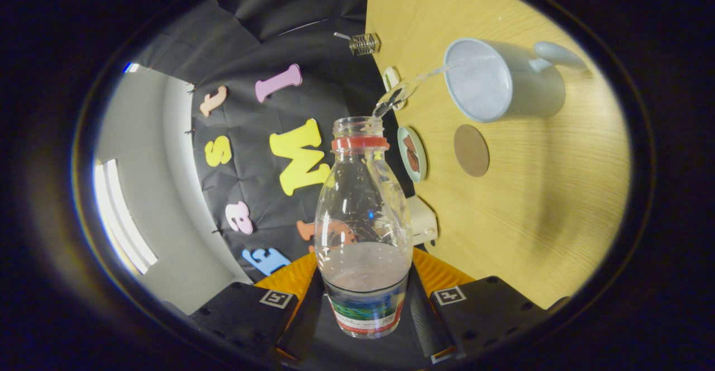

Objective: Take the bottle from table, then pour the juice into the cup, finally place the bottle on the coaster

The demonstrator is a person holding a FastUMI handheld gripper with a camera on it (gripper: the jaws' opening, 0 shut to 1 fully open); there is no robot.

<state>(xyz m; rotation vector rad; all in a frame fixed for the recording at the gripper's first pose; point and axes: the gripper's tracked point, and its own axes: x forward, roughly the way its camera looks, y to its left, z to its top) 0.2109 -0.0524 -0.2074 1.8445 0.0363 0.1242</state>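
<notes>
gripper (366, 304): we've got it rolled way over, so the table (530, 220) stands like a wall on the right and the booth cloth sits on the left

fingers: both black pads clamped on the lower part of the bottle (363, 220), one each side, label band right between them

bottle: clear plastic, red ring at the neck, cap off, mouth pointing away from us toward the cup (497, 80)

juice: a clear stream (408, 83) leaves the mouth and arcs over to the cup's rim; what remains sits low in the bottle, just above the label

cup: pale blue mug with a handle, beyond the bottle, open mouth turned our way

coaster (471, 150): round brown disc on the bare wood, just nearer than the cup, apart from it, nothing on it

room: plenty of open wood around the coaster and nearer to us; the table edge runs just right of the bottle, with a few small items along it, including a small dish (412, 153) and a white box (423, 220)

label: colourful wrap, green and blue with a red band, text too small for us to read
</notes>
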